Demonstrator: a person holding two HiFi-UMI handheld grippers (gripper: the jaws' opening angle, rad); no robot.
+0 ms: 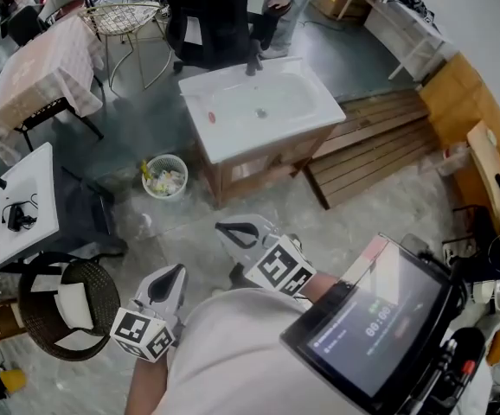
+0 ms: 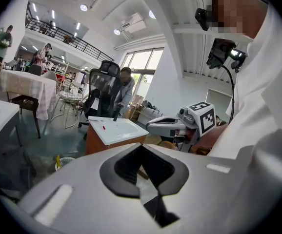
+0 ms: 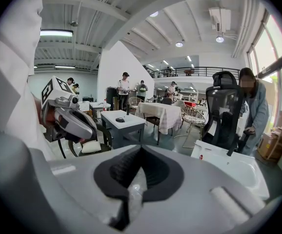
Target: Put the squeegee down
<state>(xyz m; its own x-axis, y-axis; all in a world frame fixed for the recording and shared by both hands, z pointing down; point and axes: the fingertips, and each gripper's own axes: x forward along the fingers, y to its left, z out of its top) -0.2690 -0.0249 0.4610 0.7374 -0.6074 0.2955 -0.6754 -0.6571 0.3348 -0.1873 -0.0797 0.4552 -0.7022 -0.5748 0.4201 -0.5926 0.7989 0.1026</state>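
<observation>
Nearest, at the person's chest short of the sink (image 1: 259,102), left gripper (image 1: 170,279) and right gripper (image 1: 233,230) have jaws pressed together, holding nothing; no squeegee shows, so the put-down seems done.

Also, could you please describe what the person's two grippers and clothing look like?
Both the left gripper and the right gripper have smooth light-grey bodies, and their tongs are lined with ribbed black pads. Each carries a white cube printed with black square markers. The person wears a white top.
</observation>
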